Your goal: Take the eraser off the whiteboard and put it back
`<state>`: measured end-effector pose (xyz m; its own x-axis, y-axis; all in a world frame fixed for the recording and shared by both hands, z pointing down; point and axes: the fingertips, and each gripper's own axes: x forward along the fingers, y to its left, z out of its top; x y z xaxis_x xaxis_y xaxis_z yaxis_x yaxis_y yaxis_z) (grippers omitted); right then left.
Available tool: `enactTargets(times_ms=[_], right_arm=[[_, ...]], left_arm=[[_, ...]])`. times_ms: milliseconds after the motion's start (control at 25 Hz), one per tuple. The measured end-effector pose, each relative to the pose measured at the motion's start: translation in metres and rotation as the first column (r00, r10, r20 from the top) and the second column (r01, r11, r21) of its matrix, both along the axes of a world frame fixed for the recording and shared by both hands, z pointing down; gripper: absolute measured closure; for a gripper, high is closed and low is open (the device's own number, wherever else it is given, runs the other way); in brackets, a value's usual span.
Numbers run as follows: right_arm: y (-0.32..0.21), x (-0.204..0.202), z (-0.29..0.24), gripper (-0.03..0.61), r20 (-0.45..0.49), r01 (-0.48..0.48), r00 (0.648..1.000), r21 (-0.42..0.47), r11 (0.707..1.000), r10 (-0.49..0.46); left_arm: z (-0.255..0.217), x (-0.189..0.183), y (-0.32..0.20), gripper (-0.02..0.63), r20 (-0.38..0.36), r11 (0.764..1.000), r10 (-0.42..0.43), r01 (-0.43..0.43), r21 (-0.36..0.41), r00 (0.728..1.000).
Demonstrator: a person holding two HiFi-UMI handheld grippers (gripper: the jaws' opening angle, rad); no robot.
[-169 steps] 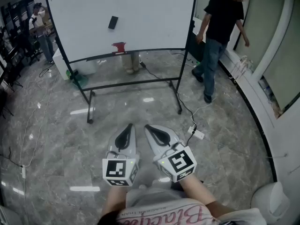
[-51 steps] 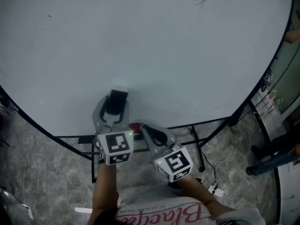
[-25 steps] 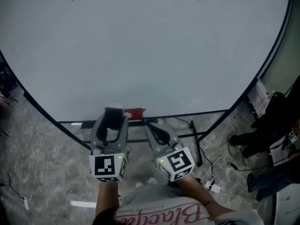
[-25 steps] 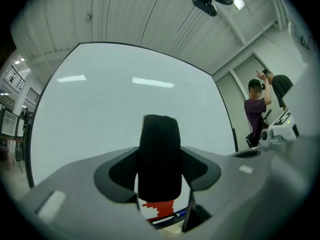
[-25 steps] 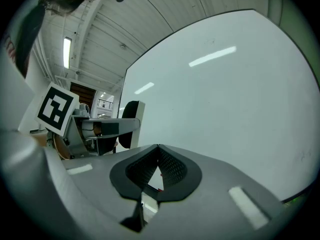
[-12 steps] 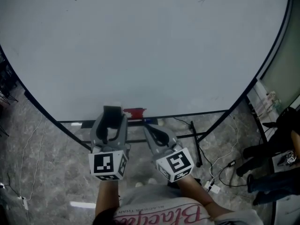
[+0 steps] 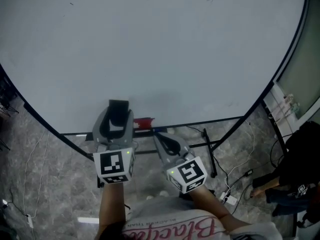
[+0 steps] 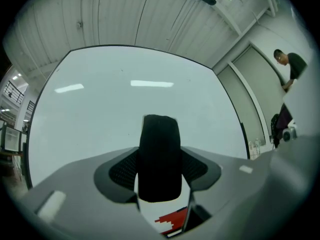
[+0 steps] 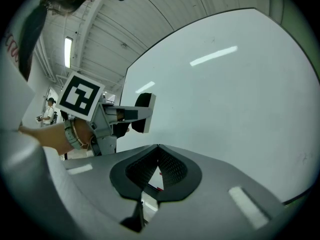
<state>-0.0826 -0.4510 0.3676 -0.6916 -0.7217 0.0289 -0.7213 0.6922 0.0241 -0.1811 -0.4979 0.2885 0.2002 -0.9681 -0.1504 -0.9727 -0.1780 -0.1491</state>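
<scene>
The black eraser [image 7: 118, 110] sits upright between the jaws of my left gripper [image 7: 117, 116], which is shut on its two sides. It is held in front of the lower part of the whiteboard [image 7: 150, 44], just above the bottom frame. In the left gripper view the eraser [image 8: 160, 154] fills the gap in my left gripper [image 8: 160, 171], with the board behind it. From the right gripper view the eraser [image 9: 143, 106] shows a white face turned toward the board; whether it touches I cannot tell. My right gripper [image 7: 162, 140] is shut and empty, lower right of the left one.
A red object [image 7: 143, 123] lies on the board's bottom ledge between the grippers. The stand's black legs [image 7: 206, 151] and cables [image 7: 227, 196] are on the marble floor below. A person in dark clothes [image 7: 300, 154] stands at the right edge.
My left gripper has lifted the eraser from below the board's bottom frame up in front of the white surface. The right gripper stayed put.
</scene>
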Motion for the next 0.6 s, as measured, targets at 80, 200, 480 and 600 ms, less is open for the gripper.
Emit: enactTargets(times_ms=[80,200,480,600], right_arm=[[-0.003,0.0,0.001,0.577,-0.007,0.003,1.0,0.001,1.0,-0.003],[-0.009,-0.001,0.002,0.577,-0.015,0.003,1.0,0.006,1.0,-0.003],[-0.03,-0.005,-0.002,0.577,-0.018,-0.002,1.0,0.013,1.0,0.002],[-0.038,-0.007,-0.003,0.577,-0.019,-0.004,1.0,0.018,1.0,0.004]], left_arm=[[-0.005,-0.002,-0.01,0.371,0.018,1.0,-0.012,0.012,-0.002,1.0],[-0.014,-0.003,-0.025,0.371,0.033,1.0,-0.029,0.029,0.002,0.999],[-0.034,-0.01,-0.055,0.37,0.047,0.998,-0.059,0.058,0.013,0.997],[-0.039,-0.016,-0.067,0.37,0.054,0.996,-0.087,0.086,0.01,0.995]])
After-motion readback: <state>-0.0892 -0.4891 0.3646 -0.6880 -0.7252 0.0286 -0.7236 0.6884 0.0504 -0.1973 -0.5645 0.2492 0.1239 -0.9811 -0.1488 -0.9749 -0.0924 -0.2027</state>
